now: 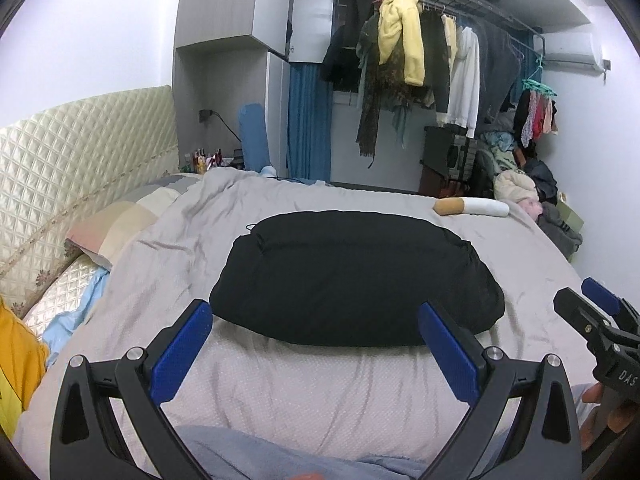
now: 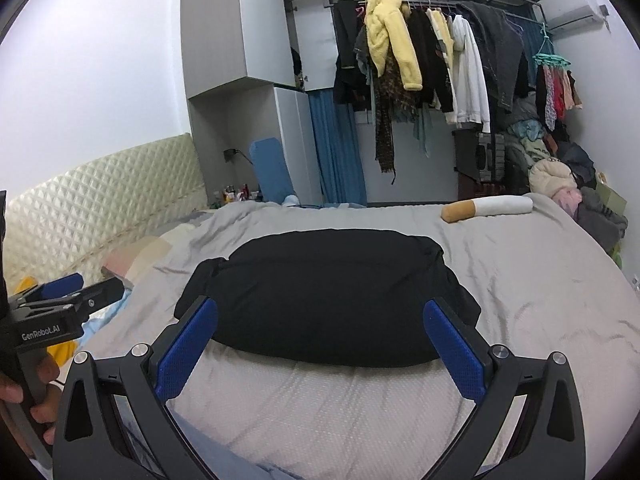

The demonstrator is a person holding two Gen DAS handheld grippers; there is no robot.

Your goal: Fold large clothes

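A black garment [image 1: 352, 276] lies folded into a thick rounded bundle in the middle of the grey bedspread [image 1: 280, 392]. My left gripper [image 1: 316, 312] is open, its blue pads [image 1: 182, 354] held wide apart just short of the bundle's near edge, nothing between them. In the right wrist view the same black garment [image 2: 328, 296] sits ahead of my right gripper [image 2: 320, 312], also open and empty, its blue pads [image 2: 454, 350] flanking the near edge. Each gripper shows at the other view's side: the right gripper [image 1: 592, 312] and the left gripper [image 2: 76, 288].
A quilted cream headboard [image 1: 80, 152] and pillows [image 1: 120, 224] lie left. A tan-and-white bolster [image 1: 472, 206] rests at the bed's far right. Behind stand a grey wardrobe [image 1: 228, 40], a rack of hanging clothes [image 1: 420, 60] and a pile of clothes [image 1: 528, 184]. A yellow cloth [image 1: 16, 360] sits at the left edge.
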